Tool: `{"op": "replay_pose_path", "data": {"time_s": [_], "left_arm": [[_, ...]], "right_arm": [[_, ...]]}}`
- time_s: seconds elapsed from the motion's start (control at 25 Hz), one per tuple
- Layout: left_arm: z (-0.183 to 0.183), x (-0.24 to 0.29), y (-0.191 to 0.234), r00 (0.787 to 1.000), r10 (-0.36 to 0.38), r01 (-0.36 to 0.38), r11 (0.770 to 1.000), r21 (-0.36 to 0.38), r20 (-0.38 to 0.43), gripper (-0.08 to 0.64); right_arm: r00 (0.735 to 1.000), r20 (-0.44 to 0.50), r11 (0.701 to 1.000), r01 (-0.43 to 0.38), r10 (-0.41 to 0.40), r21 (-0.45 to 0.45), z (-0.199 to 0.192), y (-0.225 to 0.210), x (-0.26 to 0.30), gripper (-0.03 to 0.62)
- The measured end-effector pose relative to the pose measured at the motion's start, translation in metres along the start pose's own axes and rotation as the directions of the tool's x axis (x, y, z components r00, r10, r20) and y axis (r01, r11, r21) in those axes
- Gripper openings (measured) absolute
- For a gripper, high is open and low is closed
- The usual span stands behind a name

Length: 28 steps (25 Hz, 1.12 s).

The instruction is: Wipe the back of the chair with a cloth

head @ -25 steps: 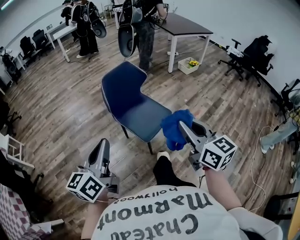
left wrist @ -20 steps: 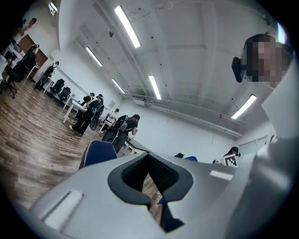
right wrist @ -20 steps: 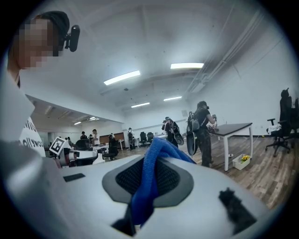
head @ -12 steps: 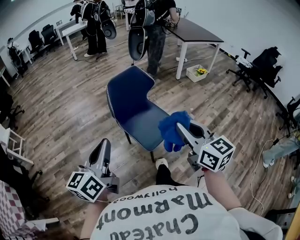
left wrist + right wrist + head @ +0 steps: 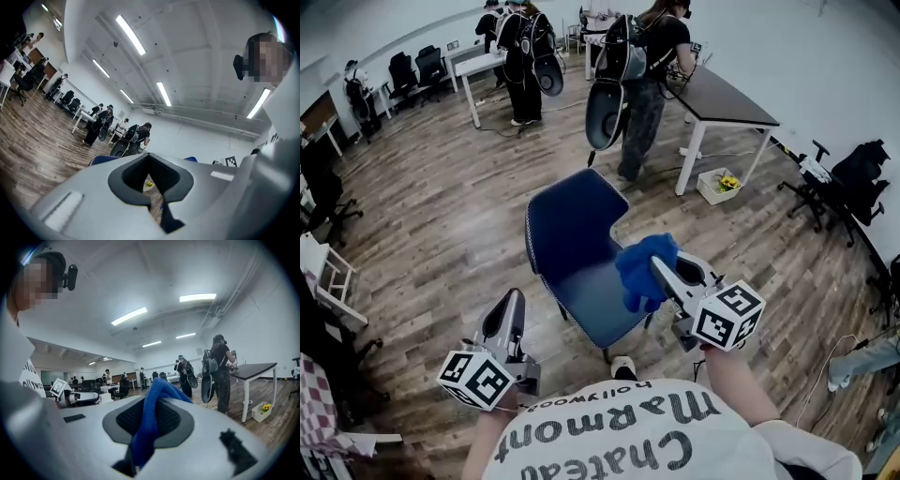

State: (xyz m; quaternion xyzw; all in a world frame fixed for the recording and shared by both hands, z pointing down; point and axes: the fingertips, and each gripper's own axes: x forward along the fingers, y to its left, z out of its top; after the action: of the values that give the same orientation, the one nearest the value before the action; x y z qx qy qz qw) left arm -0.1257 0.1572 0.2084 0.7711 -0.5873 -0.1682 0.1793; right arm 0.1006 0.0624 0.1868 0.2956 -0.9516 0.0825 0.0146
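the blue fluffy cloth (image 5: 643, 270) is bunched at the tip of my right hand-held gripper (image 5: 664, 272), whose jaws are clamped on a fold of it. the right gripper view shows the fabric running up between the pads. the cloth hangs over the seat of the dark blue moulded chair (image 5: 581, 281), near the seat's right edge, and as far as i can tell it is not touching the backrest (image 5: 569, 217). that backrest rises at the far left of the seat with its inner face turned toward me, so i judge the cloth is held high and forward to be ready to sweep onto it. wiping has not begun. next the cloth has to go farther and leftward until it presses flat on the back, then drag across. if too little cloth sticks out past the jaws, hard plastic could scrape the shell. my left hand-held gripper (image 5: 510, 307) sits low at the near left, well apart from the chair, jaws together on nothing, parked out of the way, i'd guess. the chair stands on a wooden plank floor (image 5: 422, 216); people stand by a dark-topped table (image 5: 727, 94) far off.
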Motion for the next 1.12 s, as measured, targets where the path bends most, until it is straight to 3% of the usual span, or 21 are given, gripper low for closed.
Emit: {"op": "replay_pose_path", "data": {"time_s": [0.48, 0.8, 1.12], "left_arm": [[0.009, 0.089, 0.024, 0.987, 0.149, -0.15, 0.989, 0.011, 0.059, 0.009], [-0.001, 0.133, 0.03, 0.971, 0.226, -0.229, 0.973, 0.032, 0.071, 0.009], [-0.012, 0.15, 0.047, 0.96, 0.28, -0.281, 0.96, 0.019, 0.02, 0.009]], "right_arm": [[0.975, -0.023, 0.975, -0.223, 0.223, -0.002, 0.02, -0.079, 0.097, 0.06], [0.903, -0.028, 0.903, -0.43, 0.43, -0.012, 0.018, -0.092, 0.153, 0.061], [0.832, -0.073, 0.835, -0.549, 0.551, 0.037, -0.012, -0.074, 0.199, 0.061]]}}
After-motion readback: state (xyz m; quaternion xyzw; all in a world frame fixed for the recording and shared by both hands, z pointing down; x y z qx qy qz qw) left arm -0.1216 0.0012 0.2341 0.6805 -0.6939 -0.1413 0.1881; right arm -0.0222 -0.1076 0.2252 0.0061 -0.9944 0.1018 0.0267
